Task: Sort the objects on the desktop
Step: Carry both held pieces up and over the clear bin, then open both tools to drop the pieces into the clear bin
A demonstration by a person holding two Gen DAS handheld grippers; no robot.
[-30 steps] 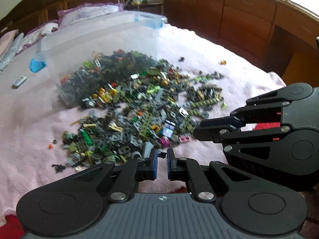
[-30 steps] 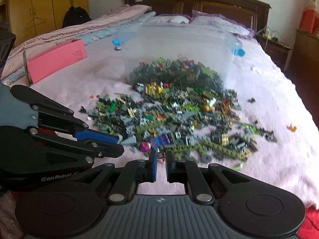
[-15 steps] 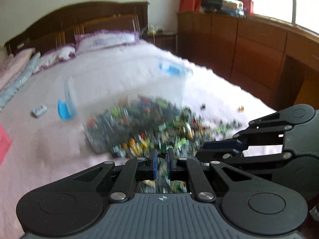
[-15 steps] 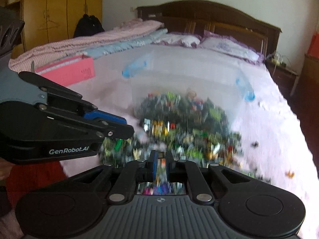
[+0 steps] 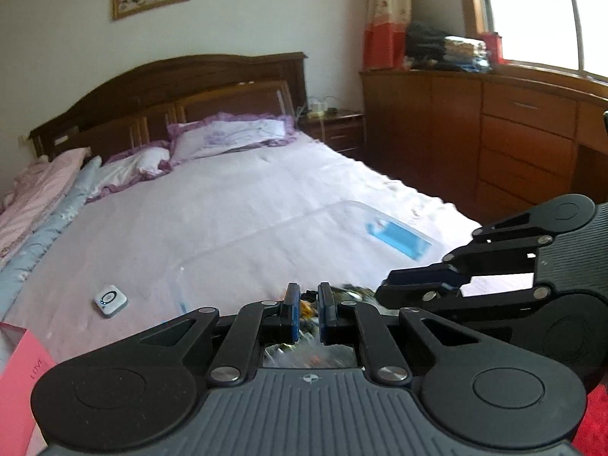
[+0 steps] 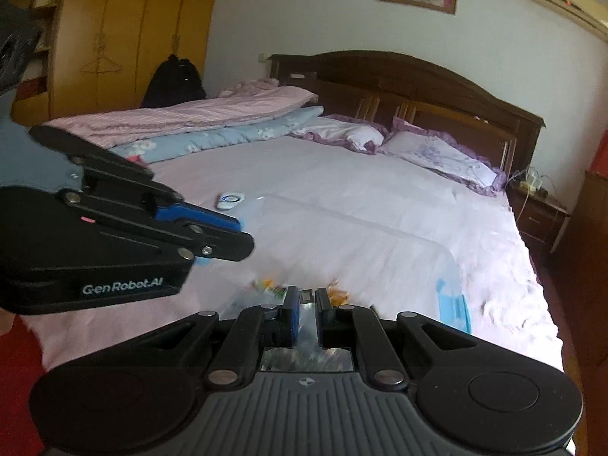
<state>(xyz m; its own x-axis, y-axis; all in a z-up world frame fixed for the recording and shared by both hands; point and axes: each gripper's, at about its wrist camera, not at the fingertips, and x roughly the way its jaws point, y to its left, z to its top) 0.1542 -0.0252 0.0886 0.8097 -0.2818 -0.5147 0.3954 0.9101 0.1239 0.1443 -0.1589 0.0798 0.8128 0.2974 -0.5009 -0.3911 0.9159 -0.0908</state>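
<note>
My left gripper (image 5: 307,304) is shut on a tiny black brick piece (image 5: 309,295) pinched at its blue pads. My right gripper (image 6: 306,304) is likewise shut on a small grey piece (image 6: 305,296). Both hang side by side above the near end of the bed. The right gripper (image 5: 383,289) shows at the right of the left wrist view, and the left gripper (image 6: 243,244) at the left of the right wrist view. Beyond the fingertips lies a clear plastic bin (image 5: 304,235) with blue latches (image 5: 399,241). Only the edge of the brick pile (image 6: 266,285) peeks past the fingers.
A small white device (image 5: 110,300) lies on the pink sheet left of the bin. A pink box (image 5: 19,380) sits at the near left. Folded quilts (image 6: 212,121) line the bed's left side, with pillows (image 5: 228,136) at the headboard. Wooden drawers (image 5: 524,144) stand along the right.
Both grippers rose and tipped upward, each keeping its small piece. The brick pile dropped out of sight behind the fingers, while the headboard and wall came into view.
</note>
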